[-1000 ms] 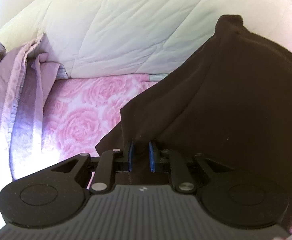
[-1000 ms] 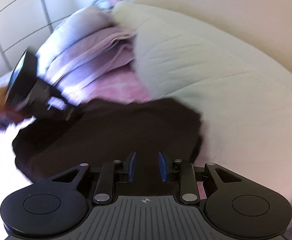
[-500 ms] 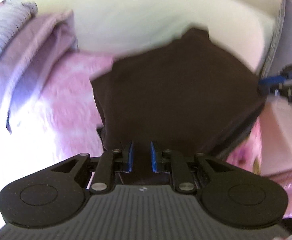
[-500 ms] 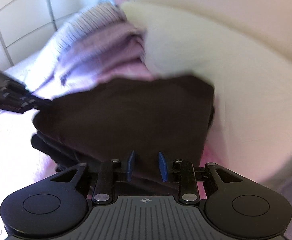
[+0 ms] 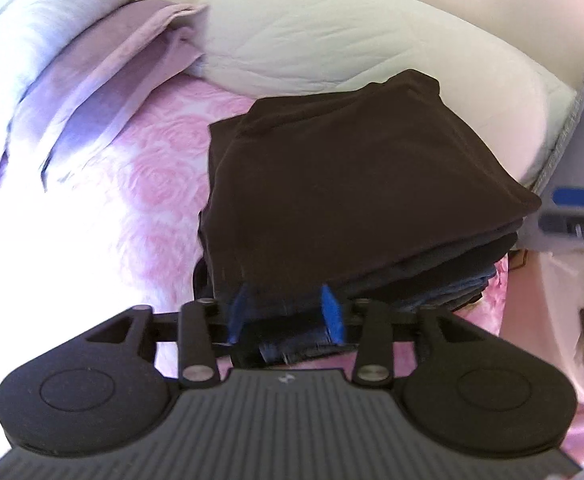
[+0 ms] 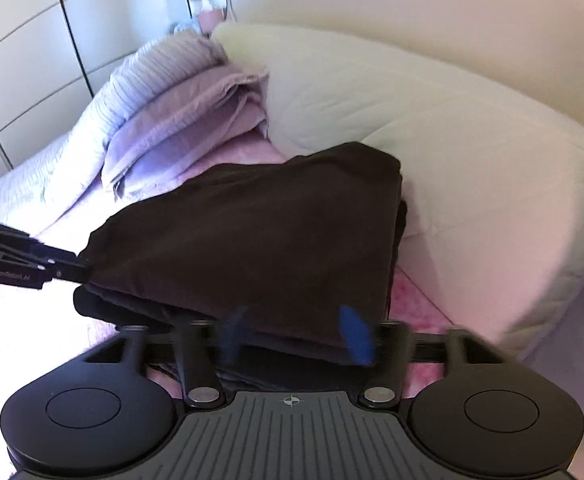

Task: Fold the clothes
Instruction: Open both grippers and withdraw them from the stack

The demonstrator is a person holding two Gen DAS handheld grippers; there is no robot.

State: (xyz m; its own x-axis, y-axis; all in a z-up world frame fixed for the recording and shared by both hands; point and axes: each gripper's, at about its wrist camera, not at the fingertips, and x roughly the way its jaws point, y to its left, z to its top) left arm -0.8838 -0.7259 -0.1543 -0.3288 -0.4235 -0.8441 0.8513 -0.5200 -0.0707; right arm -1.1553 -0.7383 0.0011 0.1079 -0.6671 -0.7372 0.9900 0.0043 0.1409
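The left hand-held gripper (image 5: 286, 312) points down at the near edge of a stack of folded clothes (image 5: 432, 280), its blue pads (image 5: 332, 314) moving apart with the dark cloth of the stack's edge lying between them and neither pad pressing on it; the right hand-held gripper (image 6: 294, 334) stands at another edge of the same stack, its blue pads (image 6: 356, 334) blurred and also spreading, wider than the left pair, with the stack's edge between them and no grip on it; in the left wrist view the right gripper's blue fingertips show just beside the stack's right-hand corner, and in the right wrist view the left gripper's black body touches or nearly touches the stack's left corner. A dark brown folded garment (image 5: 352, 184) lies flat on top of the stack, above darker and bluish layers; the stack rests on a bed with a pink rose-patterned cover (image 5: 144, 184). Beyond the stack lies a cream quilted duvet (image 5: 332, 28), touching its far corner; to the stack's left lies a pile of folded lilac bedding (image 5: 104, 68); past that, in the right wrist view, white wardrobe doors (image 6: 32, 60) stand against the wall.
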